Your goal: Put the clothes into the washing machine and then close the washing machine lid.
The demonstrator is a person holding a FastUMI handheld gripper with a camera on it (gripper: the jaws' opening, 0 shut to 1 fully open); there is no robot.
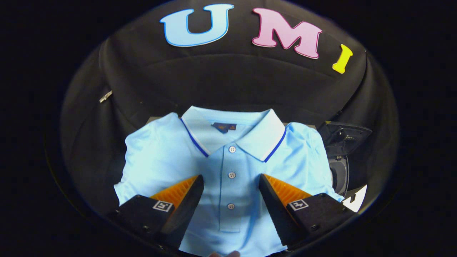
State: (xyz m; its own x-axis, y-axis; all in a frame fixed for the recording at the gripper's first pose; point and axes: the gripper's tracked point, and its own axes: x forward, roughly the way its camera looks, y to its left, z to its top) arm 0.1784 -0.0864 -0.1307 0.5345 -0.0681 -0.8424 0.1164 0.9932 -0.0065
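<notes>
A light blue polo shirt [167,157] lies flat and folded, its white collar with a blue stripe at the far end and a button placket running down the middle. My gripper [231,178] hovers over the shirt's chest, open, its two fingers set wide to either side of the placket with only cloth below them. To the right of the shirt sits the dark washing machine [341,167], its lid [344,134] raised and its round opening partly hidden by the shirt's sleeve.
Black cloth walls close in behind and on both sides. A small metal clip [105,96] hangs on the left wall. A white tag [355,200] lies by the machine, near the right finger.
</notes>
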